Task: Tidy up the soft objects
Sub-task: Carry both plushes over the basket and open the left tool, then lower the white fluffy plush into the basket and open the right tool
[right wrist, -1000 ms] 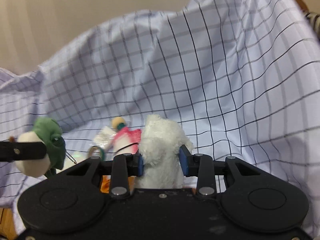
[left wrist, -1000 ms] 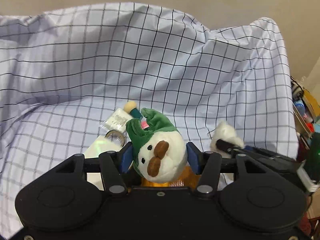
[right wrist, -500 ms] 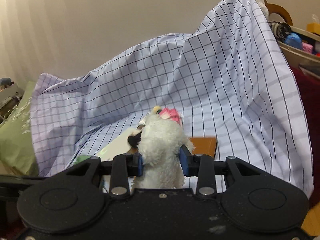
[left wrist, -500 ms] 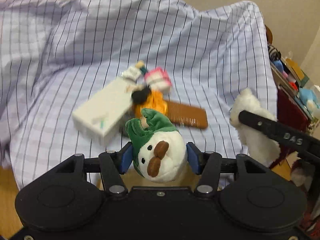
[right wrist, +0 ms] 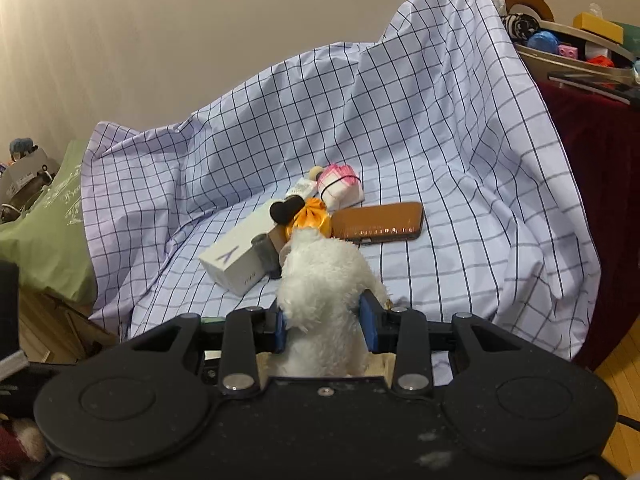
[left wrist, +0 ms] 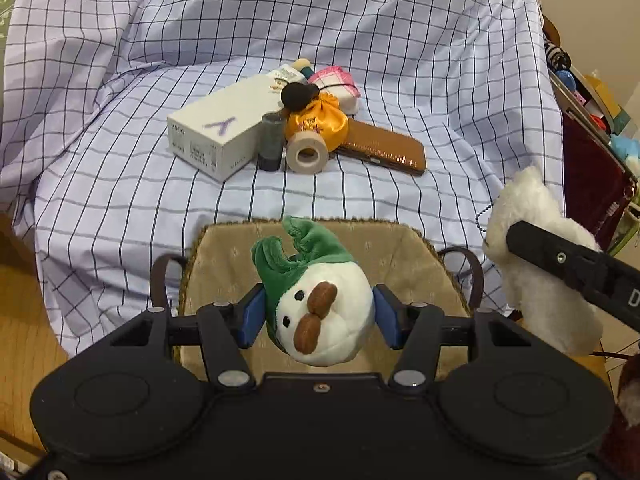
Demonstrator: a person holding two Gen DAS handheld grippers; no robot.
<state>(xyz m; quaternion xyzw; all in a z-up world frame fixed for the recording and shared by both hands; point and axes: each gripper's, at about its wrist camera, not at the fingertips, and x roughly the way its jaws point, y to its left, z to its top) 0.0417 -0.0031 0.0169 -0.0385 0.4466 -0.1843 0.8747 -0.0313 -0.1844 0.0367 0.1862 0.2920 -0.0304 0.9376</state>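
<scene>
Duck toy (left wrist: 324,316), clamped in my left hand-held gripper (left wrist: 318,318), now hangs over the basket (left wrist: 404,252); right hand-held gripper (right wrist: 326,326) grips the white plush (right wrist: 324,280); both ready for release.

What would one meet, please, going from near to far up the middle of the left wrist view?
Left gripper shut on green-capped plush → lined basket → tape roll → orange satin pouch → checked sheet.

You've drawn both tools back from the checked cloth (left wrist: 360,60); a tan fabric-lined basket (left wrist: 404,256) (brown handles) now sits under your green-hatted white plush (left wrist: 320,312).
</scene>
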